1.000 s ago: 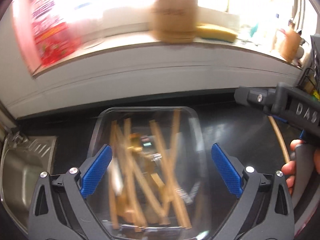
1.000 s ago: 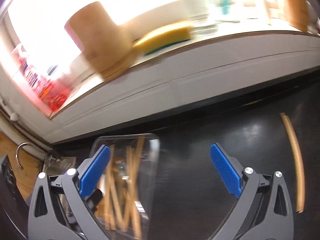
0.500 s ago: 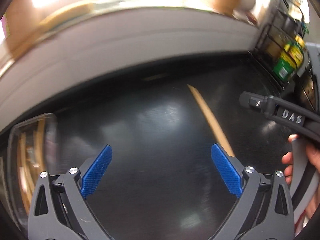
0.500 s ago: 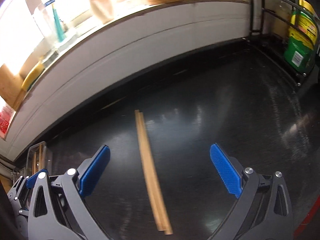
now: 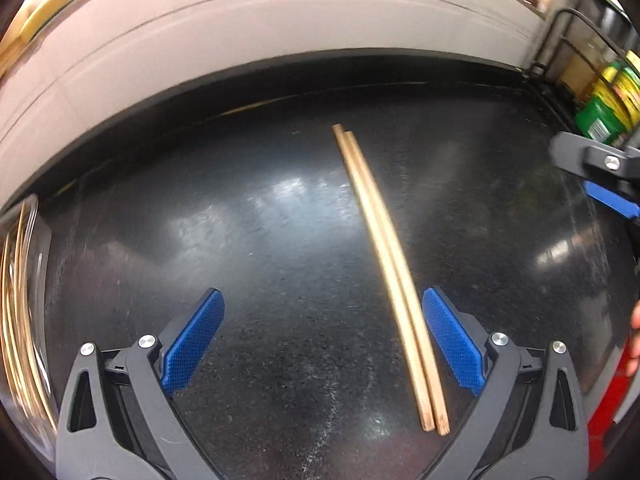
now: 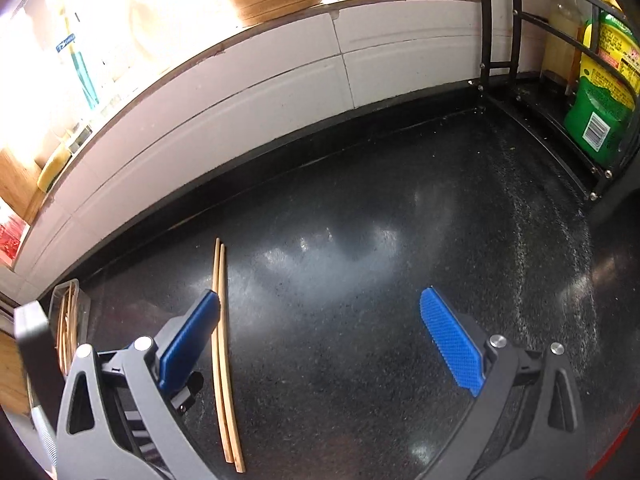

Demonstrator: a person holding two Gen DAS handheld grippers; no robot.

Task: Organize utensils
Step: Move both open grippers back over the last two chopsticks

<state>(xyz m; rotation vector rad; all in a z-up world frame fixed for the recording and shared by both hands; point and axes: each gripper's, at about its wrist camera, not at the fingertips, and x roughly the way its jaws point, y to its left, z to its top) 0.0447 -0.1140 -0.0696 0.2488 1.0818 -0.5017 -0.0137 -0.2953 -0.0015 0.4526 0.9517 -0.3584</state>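
Both cameras have swung away from the clear container [image 5: 24, 320], now at the counter's [image 5: 280, 240] left edge. Left gripper [image 5: 322, 340] and right gripper [image 6: 320, 340] hover with jaws spread, empty. Between them, a chopstick pair [image 5: 384, 248] lies mid-counter; pinch both sticks together, mid-length. A far-right rack holds bottles [image 6: 600, 120]; nothing obstructs.

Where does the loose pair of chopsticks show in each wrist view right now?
Left wrist: pair of chopsticks, right of centre on the counter, beside the right jaw.
Right wrist: same pair, lower left, beside the left jaw.
Shared landmark: green bottle in the rack, far right.
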